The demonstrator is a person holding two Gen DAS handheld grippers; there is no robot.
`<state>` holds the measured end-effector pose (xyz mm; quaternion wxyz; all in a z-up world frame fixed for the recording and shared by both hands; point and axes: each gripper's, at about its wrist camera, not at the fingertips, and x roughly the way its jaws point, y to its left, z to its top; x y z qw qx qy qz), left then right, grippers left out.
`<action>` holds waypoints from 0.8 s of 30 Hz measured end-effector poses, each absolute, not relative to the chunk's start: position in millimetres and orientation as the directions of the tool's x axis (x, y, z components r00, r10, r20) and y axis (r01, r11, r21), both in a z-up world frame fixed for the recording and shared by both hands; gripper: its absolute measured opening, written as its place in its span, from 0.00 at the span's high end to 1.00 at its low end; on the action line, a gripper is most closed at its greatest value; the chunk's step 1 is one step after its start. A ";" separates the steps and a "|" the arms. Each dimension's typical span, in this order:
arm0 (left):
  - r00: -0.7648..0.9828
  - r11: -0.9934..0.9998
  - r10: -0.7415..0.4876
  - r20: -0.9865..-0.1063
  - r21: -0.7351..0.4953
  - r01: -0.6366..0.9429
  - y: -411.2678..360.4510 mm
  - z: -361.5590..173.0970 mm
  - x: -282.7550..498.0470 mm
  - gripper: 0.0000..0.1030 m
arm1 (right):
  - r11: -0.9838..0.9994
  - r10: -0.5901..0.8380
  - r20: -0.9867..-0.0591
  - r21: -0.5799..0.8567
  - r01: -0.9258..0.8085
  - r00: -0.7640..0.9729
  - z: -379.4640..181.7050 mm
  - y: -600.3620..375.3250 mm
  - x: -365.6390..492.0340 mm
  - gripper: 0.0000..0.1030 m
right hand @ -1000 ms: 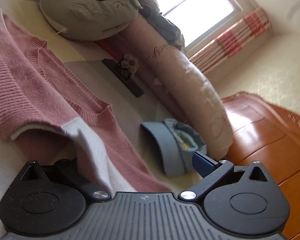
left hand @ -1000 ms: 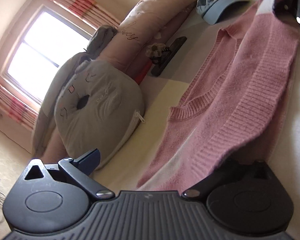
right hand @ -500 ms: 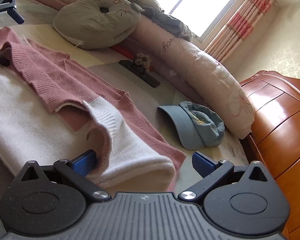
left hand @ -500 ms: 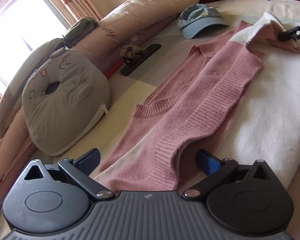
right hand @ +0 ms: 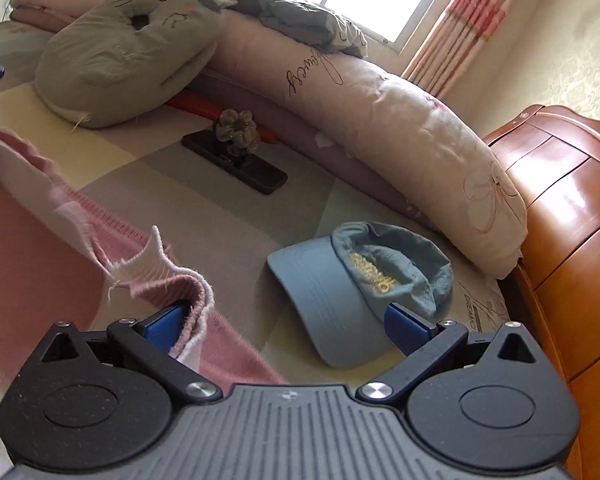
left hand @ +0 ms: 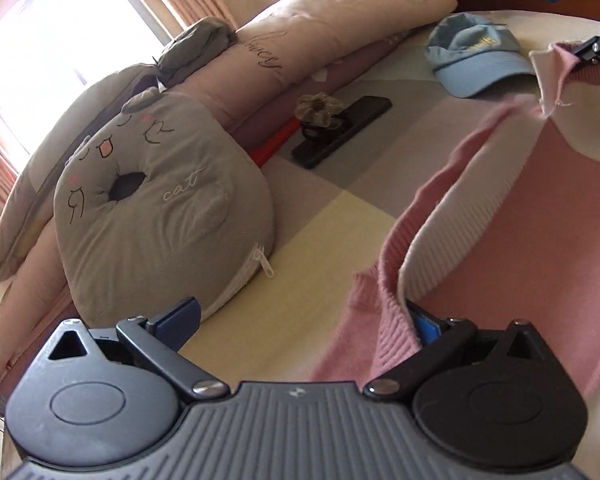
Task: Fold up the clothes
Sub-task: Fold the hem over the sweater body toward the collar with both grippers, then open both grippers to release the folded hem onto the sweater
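Since half a second ago the pink sweater has been drawn taut between both grippers; left gripper and right gripper jaws stand apart, fabric draped over one finger each.

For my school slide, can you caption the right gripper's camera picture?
Open right gripper beside a pink sweater edge, blue cap ahead on the bed.

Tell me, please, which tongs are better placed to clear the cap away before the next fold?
Right. The cap lies just ahead of the right tongs, jaws open. From the left tongs it lies far off, beyond the sweater, whose edge drapes one finger of each.
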<state>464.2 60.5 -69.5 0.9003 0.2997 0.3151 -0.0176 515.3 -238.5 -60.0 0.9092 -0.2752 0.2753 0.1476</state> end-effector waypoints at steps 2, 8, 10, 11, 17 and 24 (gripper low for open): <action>0.807 0.830 0.136 -0.575 0.511 0.224 62.4 -64.6 465.0 0.01 | 0.807 0.123 -0.576 -0.417 -0.419 0.808 -53.9 -237.8 517.9 0.00; 0.821 0.896 0.102 -0.562 0.410 0.169 80.3 -39.2 462.2 0.01 | 0.855 0.166 -0.539 -0.338 -0.393 0.825 -30.1 -250.8 508.7 0.00; 0.810 0.915 0.040 -0.585 0.348 0.206 84.2 -35.2 446.3 0.01 | 0.861 0.225 -0.548 -0.275 -0.428 0.806 -28.1 -255.1 494.7 0.00; 0.802 0.920 0.001 -0.597 0.316 0.234 85.0 -34.6 436.0 0.01 | 0.862 0.255 -0.550 -0.243 -0.445 0.795 -27.1 -257.3 487.7 0.00; 0.695 0.925 -0.225 -0.683 0.075 0.373 86.6 -55.7 364.2 0.01 | 0.805 0.454 -0.610 -0.032 -0.592 0.649 -70.0 -257.6 422.1 0.00; 0.660 0.951 -0.255 -0.707 -0.061 0.303 102.6 -101.6 307.2 0.01 | 0.834 0.406 -0.677 0.000 -0.552 0.614 -130.7 -273.2 372.0 0.00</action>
